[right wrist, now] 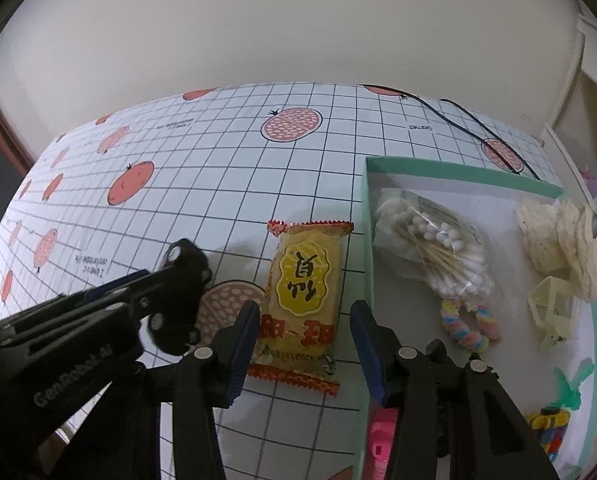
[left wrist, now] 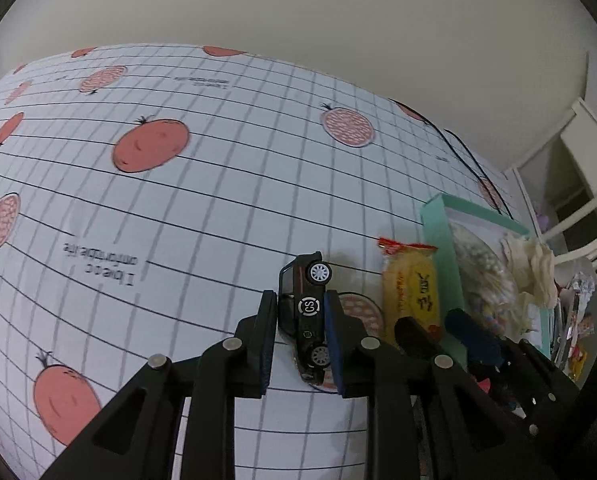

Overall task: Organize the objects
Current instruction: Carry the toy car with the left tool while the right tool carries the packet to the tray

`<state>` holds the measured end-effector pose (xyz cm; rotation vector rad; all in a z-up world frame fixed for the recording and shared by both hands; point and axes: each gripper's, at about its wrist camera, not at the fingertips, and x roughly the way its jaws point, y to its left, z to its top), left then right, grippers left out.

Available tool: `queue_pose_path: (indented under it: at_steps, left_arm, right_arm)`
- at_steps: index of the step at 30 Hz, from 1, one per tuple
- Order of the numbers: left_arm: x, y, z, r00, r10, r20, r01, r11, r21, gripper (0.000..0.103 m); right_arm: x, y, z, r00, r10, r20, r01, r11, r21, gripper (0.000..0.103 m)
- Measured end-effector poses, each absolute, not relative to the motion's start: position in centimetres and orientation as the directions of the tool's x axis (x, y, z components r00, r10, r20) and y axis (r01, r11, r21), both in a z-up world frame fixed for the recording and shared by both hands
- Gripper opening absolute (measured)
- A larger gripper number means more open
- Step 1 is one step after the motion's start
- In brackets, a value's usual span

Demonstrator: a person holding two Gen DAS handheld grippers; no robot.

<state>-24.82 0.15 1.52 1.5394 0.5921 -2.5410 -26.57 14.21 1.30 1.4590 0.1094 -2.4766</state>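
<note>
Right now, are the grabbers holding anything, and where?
The left gripper pinches the black toy car across its roof and underside. The right gripper is open around the snack packet, holding nothing.

A home: fruit-print tablecloth point(left wrist: 218, 200), white chair point(left wrist: 590, 200), snacks and toys about.

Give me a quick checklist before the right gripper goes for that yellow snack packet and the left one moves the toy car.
1. Left gripper closed on the black toy car: ok.
2. Car lifted off the tablecloth: cannot tell.
3. Right gripper open: ok.
4. Yellow snack packet between its fingers: ok.
5. Packet lying flat, outside the green box: ok.
6. Bare floor in the box by the cotton swabs: ok.
</note>
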Motion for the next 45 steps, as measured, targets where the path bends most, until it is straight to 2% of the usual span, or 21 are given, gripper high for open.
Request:
queue_pose_path:
  at_steps: [9,20,23,24,27,35,45]
  left_arm:
    - [-24.1,-1.6,2.5,-0.487,0.074,-0.870,0.312,-0.916,-0.252,0.024]
    - [-24.0,-2.0,2.3,-0.483,0.085,-0.872,0.319,-0.910,-0.265,0.024]
    - [-24.0,-2.1,2.2,-0.482,0.086,-0.872,0.321,-0.909,-0.267,0.024]
    - [-24.0,-2.2,2.2,-0.482,0.085,-0.872,0.322,-0.908,-0.267,0.024]
    - [-23.9,-2.3,2.2,-0.481,0.085,-0.873,0.325,-0.907,-0.267,0.024]
    - [-24.0,-2.2,2.4,-0.479,0.080,-0.874,0.328,-0.907,-0.263,0.024]
    - [-23.0,-0.5,5.6,-0.524,0.088,-0.847,0.297,-0.913,-0.278,0.024]
  right_arm:
    - [-27.0,12.8,0.9,-0.458,-0.155,-0.875,0.240,-0.970,0.046,0.057]
    - [-27.5,12.3,-0.4,-0.439,-0.137,-0.888,0.200,-0.978,0.052,0.057]
    - [-27.4,12.2,-0.4,-0.441,-0.126,-0.889,0.198,-0.979,0.041,0.052]
    - [-27.4,12.1,-0.4,-0.444,-0.116,-0.888,0.196,-0.980,0.030,0.045]
    - [-27.5,12.2,-0.3,-0.442,-0.121,-0.889,0.200,-0.979,0.034,0.041]
    - [-27.1,12.2,0.2,-0.445,-0.141,-0.884,0.218,-0.975,0.046,0.040]
    - [-25.3,14.0,4.7,-0.504,-0.169,-0.847,0.229,-0.972,0.057,0.040]
